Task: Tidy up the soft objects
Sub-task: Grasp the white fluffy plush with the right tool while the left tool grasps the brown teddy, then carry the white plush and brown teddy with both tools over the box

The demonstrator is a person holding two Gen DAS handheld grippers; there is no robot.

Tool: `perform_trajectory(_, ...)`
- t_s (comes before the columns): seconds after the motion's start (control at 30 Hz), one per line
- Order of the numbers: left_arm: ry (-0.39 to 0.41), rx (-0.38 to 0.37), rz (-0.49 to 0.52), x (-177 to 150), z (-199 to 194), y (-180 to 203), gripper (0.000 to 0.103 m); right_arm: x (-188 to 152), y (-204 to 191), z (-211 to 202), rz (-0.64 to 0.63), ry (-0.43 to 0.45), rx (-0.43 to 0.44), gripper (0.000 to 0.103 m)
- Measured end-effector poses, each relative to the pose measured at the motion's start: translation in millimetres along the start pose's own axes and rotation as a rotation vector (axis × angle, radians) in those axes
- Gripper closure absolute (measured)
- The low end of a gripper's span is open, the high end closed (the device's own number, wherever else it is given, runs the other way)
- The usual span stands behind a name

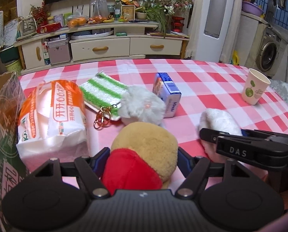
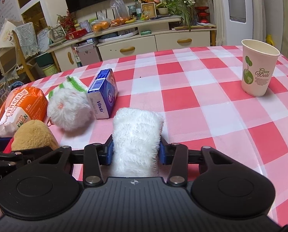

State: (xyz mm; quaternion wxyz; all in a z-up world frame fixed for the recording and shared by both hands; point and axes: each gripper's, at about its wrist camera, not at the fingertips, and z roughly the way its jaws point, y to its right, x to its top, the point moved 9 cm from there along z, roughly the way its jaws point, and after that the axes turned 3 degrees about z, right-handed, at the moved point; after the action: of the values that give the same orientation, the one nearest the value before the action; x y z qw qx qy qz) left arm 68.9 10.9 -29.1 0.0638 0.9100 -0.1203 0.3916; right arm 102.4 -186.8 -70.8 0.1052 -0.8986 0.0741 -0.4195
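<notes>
At the far left edge of the checked tablecloth [image 1: 202, 81], a cardboard box [image 1: 0, 116] is standing just beside an orange-and-white tissue pack [image 1: 51, 116]. Moving rightward, a green-striped cloth [image 1: 103, 94] is lying flat with a key ring at its near corner, a grey-white pompom [image 1: 142, 106] is resting against it, and a blue Vinda tissue packet [image 1: 168, 94] is sitting just behind the pompom. Nearer the camera, the left gripper [image 1: 144, 154] is closing its pads on a tan plush toy [image 1: 149, 145] with a red part, squeezing it at both sides. Further right, the right gripper [image 2: 136, 150] is pinching a white fluffy roll [image 2: 137, 133], its blue pads pressing into the pile on each flank. Farthest right, a paper cup [image 2: 259, 69] is standing upright, well apart from everything else.

Both soft things are looking held, yet both are compressing easily, so a grip this shallow is likely risking a slip once they are lifted. The roll's free end is sticking forward and could be dragging across the cloth or unrolling. The two grippers are working close together, so a careless swing could be knocking one against the other, or nudging the pompom.
</notes>
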Motion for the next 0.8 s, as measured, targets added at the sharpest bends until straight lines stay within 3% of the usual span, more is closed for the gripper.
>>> perform_trajectory(0.8, 0.152, -0.116, -0.077, 16.3, -65.2, -12.1, 0.031, 7.2, -31.9, -37.1, -0.091, 0.142, -0.015, 0.056)
